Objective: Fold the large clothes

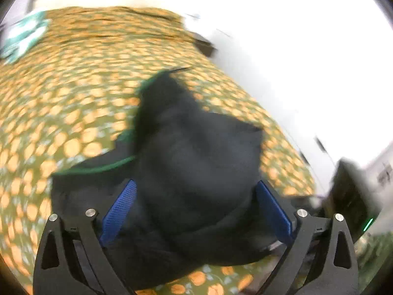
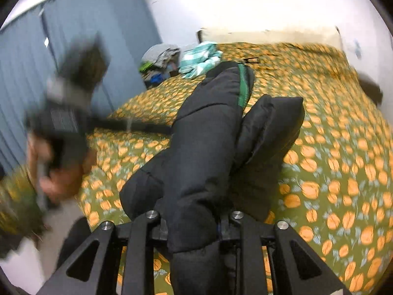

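A black padded jacket with a green lining edge lies bunched on the bed. In the left wrist view my left gripper has its blue pads wide apart, with jacket fabric bulging between them, not clamped. In the right wrist view my right gripper is shut on a thick fold of the jacket, which rises away from it over the bed. The left gripper and the hand that holds it show blurred at the left of the right wrist view.
The bed has a green sheet with orange flowers. A teal and white striped cloth and a pile of clothes lie at the far side. Blue curtains hang on the left. The bed's near edge drops to a pale floor.
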Demonstrator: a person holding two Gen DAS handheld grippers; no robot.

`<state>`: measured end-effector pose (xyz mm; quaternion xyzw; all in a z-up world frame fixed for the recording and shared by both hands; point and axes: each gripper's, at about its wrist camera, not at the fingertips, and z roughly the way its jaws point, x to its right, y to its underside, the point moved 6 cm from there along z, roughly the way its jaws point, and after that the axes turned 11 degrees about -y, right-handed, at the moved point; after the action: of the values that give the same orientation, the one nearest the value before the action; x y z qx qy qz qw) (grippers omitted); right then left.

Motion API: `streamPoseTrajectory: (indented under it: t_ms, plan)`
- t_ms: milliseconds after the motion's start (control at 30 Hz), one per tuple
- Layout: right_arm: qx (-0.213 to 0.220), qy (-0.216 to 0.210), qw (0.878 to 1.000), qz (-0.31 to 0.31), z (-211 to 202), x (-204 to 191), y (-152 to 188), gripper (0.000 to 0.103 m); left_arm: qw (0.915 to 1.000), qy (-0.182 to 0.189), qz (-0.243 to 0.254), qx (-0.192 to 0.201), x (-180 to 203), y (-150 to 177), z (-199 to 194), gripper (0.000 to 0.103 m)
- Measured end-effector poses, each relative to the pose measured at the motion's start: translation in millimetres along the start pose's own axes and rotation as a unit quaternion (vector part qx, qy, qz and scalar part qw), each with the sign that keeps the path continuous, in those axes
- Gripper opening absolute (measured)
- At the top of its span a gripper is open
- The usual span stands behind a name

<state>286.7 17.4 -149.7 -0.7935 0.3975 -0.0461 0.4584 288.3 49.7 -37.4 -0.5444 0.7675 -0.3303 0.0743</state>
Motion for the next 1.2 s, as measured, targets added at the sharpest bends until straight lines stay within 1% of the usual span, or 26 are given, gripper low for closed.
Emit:
streamPoseTrajectory:
  t_ms: [33, 67, 100, 200, 233, 333, 367, 400, 433, 467, 500, 533, 567, 600, 633, 667, 733, 767, 833, 867, 900, 933, 967, 1000, 1133, 1200]
  plan:
    - [-0.004, 0.004, 1.000, -0.010, 3, -3, 1, 0.024, 0.9999, 0.004, 0.009, -0.012, 4, -3, 3, 0.098]
    - [-0.006, 0.015, 0.999, -0.030, 8, -12, 3, 0.024, 0.9996, -0.003, 0.017, -0.024, 6, -6, 8, 0.098]
    - [-0.009, 0.029, 0.998, -0.053, 12, -21, 6, 0.024, 0.9987, -0.016, 0.029, -0.040, 10, -6, 14, 0.098]
    - [-0.014, 0.058, 0.993, -0.101, 20, -41, 16, 0.024, 0.9948, -0.050, 0.060, -0.066, 20, 0, 29, 0.098]
    - [-0.018, 0.073, 0.989, -0.129, 24, -51, 19, 0.024, 0.9934, -0.061, 0.065, -0.073, 20, 5, 30, 0.098]
    - [-0.026, 0.096, 0.981, -0.169, 36, -61, 25, 0.024, 0.9839, -0.120, 0.093, -0.093, 24, 13, 45, 0.098]
    - [-0.028, 0.103, 0.978, -0.181, 41, -63, 24, 0.024, 0.9784, -0.147, 0.107, -0.098, 27, 16, 51, 0.098]
    - [-0.029, 0.108, 0.975, -0.191, 41, -70, 25, 0.024, 0.9741, -0.170, 0.111, -0.100, 26, 17, 55, 0.089]
    - [-0.029, 0.113, 0.973, -0.198, 39, -74, 26, 0.024, 0.9706, -0.189, 0.108, -0.104, 17, 17, 58, 0.059]
    - [-0.030, 0.117, 0.972, -0.201, 39, -73, 26, 0.024, 0.9687, -0.202, 0.096, -0.108, 10, 16, 59, 0.050]
    - [-0.030, 0.111, 0.973, -0.199, 38, -70, 25, 0.028, 0.9722, -0.194, 0.079, -0.105, 2, 14, 56, 0.039]
    - [-0.028, 0.107, 0.974, -0.196, 35, -71, 24, 0.034, 0.9758, -0.184, 0.061, -0.101, -7, 10, 52, 0.032]
    - [-0.024, 0.085, 0.978, -0.187, 27, -72, 22, 0.039, 0.9785, -0.174, 0.048, -0.099, -17, 8, 48, 0.032]
    - [-0.025, 0.062, 0.982, -0.178, 22, -74, 20, 0.052, 0.9811, -0.162, 0.035, -0.099, -27, 6, 45, 0.031]
    - [-0.022, 0.013, 0.987, -0.157, 11, -77, 17, 0.057, 0.9824, -0.157, 0.025, -0.098, -38, 6, 43, 0.031]
    - [-0.009, -0.043, 0.991, -0.123, -6, -77, 12, 0.057, 0.9828, -0.157, 0.015, -0.096, -53, 8, 39, 0.031]
    - [0.016, -0.106, 0.992, -0.063, -32, -67, 1, 0.057, 0.9820, -0.162, 0.000, -0.097, -81, 15, 36, 0.032]
    - [0.030, -0.110, 0.993, -0.036, -42, -54, -6, 0.057, 0.9813, -0.163, -0.010, -0.103, -98, 22, 36, 0.032]
    - [0.032, -0.075, 0.996, -0.029, -45, -32, -14, 0.057, 0.9792, -0.167, -0.026, -0.112, -124, 32, 39, 0.034]
    - [0.021, -0.051, 0.998, -0.037, -38, -23, -16, 0.057, 0.9784, -0.169, -0.033, -0.115, -138, 38, 39, 0.035]
    - [0.010, -0.048, 0.998, -0.042, -27, -19, -18, 0.049, 0.9778, -0.170, -0.038, -0.117, -145, 41, 39, 0.036]
    - [0.005, -0.055, 0.998, -0.043, -19, -20, -18, 0.037, 0.9772, -0.170, -0.045, -0.119, -154, 45, 40, 0.038]
    - [-0.002, -0.074, 0.996, -0.044, -5, -27, -18, 0.035, 0.9767, -0.169, -0.051, -0.122, -162, 49, 40, 0.038]
    - [-0.008, -0.096, 0.994, -0.051, 10, -38, -17, 0.035, 0.9763, -0.168, -0.055, -0.125, -167, 53, 41, 0.039]
    - [-0.033, -0.156, 0.985, -0.070, 67, -82, -6, 0.034, 0.9763, -0.161, -0.060, -0.131, -177, 57, 46, 0.041]
    - [-0.065, -0.161, 0.983, -0.059, 105, -92, 7, 0.034, 0.9732, -0.173, -0.064, -0.137, -187, 64, 50, 0.041]
